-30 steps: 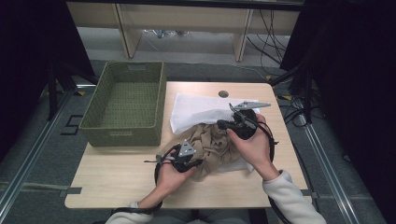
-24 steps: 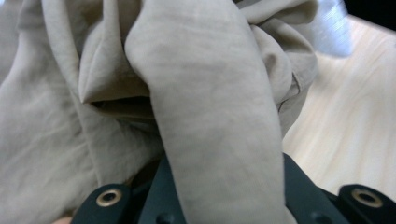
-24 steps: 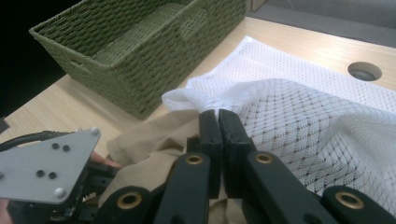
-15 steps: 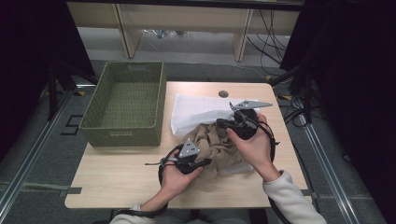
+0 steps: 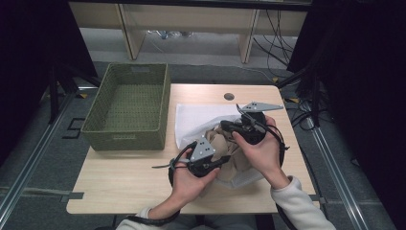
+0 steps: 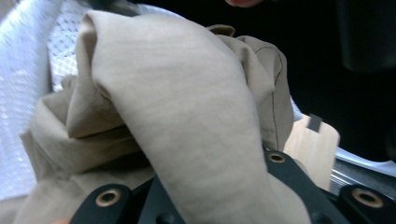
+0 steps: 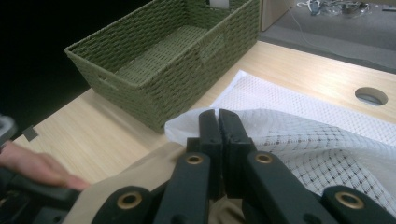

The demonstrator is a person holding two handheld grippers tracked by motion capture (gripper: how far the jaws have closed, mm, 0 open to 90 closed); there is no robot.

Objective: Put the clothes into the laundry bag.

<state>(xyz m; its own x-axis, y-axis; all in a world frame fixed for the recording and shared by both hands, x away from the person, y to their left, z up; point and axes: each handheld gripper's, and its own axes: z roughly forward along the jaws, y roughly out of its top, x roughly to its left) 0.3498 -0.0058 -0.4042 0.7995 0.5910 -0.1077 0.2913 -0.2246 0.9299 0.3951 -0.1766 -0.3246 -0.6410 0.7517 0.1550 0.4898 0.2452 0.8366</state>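
A light wooden counter [image 5: 129, 177] carries a woven olive-green rectangular basket [image 5: 128, 106] at its left side, standing open with nothing seen inside it. Just to the right of the basket lies a white mesh laundry bag [image 5: 194, 120], spread flat toward the far edge, near a small round hole in the counter [image 5: 229, 96]. A crumpled beige cloth garment [image 5: 225, 143] sits bunched on the near part of the bag, between the person's two hands.

The left gripper [image 5: 203, 160] is held low at the garment's near-left edge; in the left gripper view a thick fold of the beige cloth [image 6: 187, 121] drapes down between its black jaws, which are closed on it, with white mesh [image 6: 28, 84] behind at the left.

The right gripper [image 5: 249, 127] is at the garment's far-right side. In the right gripper view its jaws stand pressed together, tips over the rim of the white mesh [image 7: 299, 126], with beige cloth [image 7: 140, 182] just under their base; whether they pinch any fabric cannot be told. The basket [image 7: 163, 60] stands beyond
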